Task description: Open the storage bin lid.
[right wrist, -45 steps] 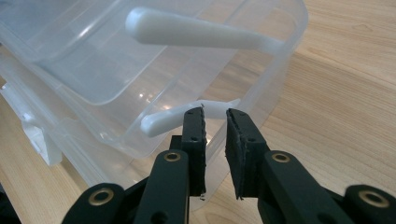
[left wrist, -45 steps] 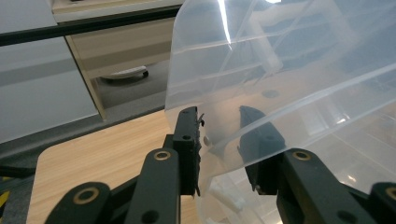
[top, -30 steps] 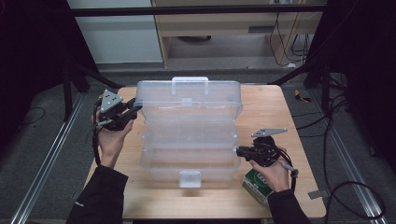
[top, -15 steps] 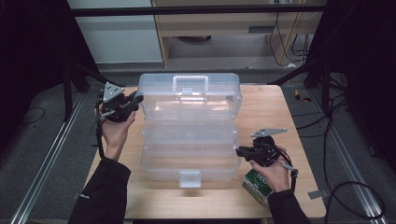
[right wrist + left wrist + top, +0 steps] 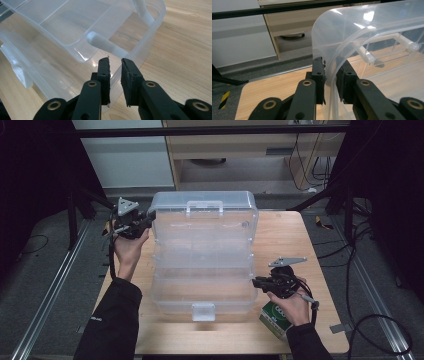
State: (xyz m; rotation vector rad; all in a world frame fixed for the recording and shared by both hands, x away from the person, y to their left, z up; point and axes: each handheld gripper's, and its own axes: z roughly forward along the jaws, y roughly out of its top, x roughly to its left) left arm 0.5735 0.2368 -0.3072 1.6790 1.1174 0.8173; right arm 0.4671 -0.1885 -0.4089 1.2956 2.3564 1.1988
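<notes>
Plastic is what both of our grippers are dealing with: one clear storage box point(image 5: 204, 255), standing open on the one wooden table point(image 5: 280, 232) with its tiers spread out in steps. We are holding two grippers, one in each hand. Our left gripper point(image 5: 145, 222) is gripping the far left corner of the box's lid point(image 5: 337, 45); in the left gripper view the curved clear wall is running up between the two black jaws, the pads are pressing it from both sides, and the white carry handle point(image 5: 387, 43) is sitting beyond and to the right of the jaws. Those jaws have just been closing a little, with the lid's wall between them. Our right gripper point(image 5: 257, 282) is sitting at the near right side of the box; in the right gripper view its two jaws are standing close together with a narrow gap, and the rim of the lowest tier point(image 5: 140, 56) is passing between them, though we cannot tell whether the pads are truly pressing it. Just above those jaw tips one white hinge arm point(image 5: 106, 45) is slanting across. One green carton point(image 5: 274, 316) is lying on the table under our right hand point(image 5: 290, 302), behind the right jaws and near the box's front corner.
</notes>
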